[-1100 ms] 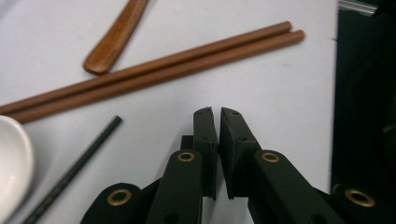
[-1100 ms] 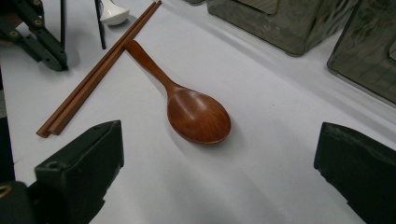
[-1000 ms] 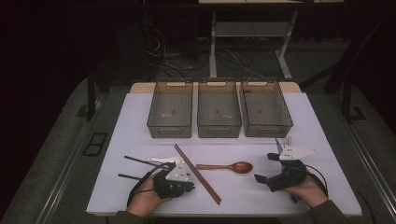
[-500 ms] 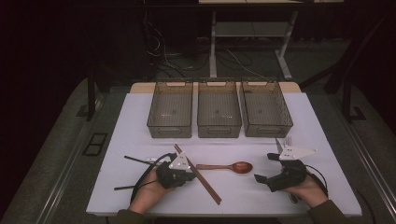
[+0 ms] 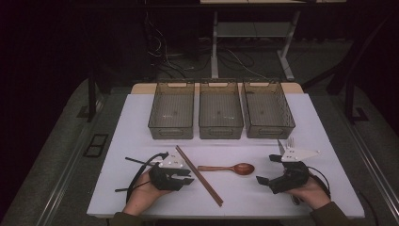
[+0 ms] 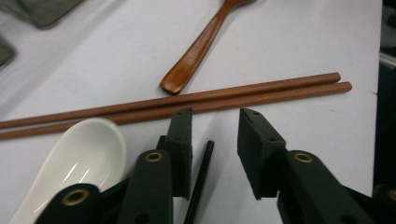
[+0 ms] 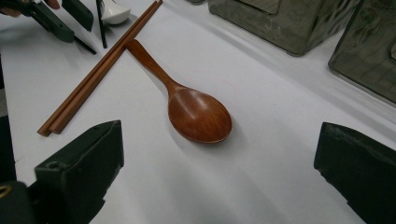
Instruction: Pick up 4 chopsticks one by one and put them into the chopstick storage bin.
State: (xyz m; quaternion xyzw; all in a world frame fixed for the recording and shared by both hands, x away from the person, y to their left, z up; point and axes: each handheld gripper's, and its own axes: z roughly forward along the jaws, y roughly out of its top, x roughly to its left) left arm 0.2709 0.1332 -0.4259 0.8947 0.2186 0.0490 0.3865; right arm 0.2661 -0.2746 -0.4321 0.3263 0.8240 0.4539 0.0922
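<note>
My left gripper (image 5: 187, 177) rests at the table's front left, its tips just short of a pair of brown chopsticks (image 5: 200, 175) that lie slantwise. Its jaws have just been opening and stand apart in the left gripper view (image 6: 215, 122). A thin black chopstick (image 6: 200, 183) lies on the table between them, and the pads do not press on it. A white ceramic spoon (image 6: 88, 156) sits beside the left jaw. A wooden spoon (image 5: 231, 168) lies in the middle. My right gripper (image 5: 266, 169) is wide open at the front right, facing the wooden spoon's bowl (image 7: 201, 114).
Three clear plastic bins (image 5: 221, 110) stand in a row at the back of the white table (image 5: 320, 122). Black chopsticks (image 5: 136, 161) stick out to the left of the left hand. The left gripper (image 7: 51, 18) shows far off in the right gripper view.
The left gripper has shifted slightly right, toward the brown chopsticks, and its jaws have parted. One black chopstick by the left hand has swung lower. The right gripper has stayed put.
</note>
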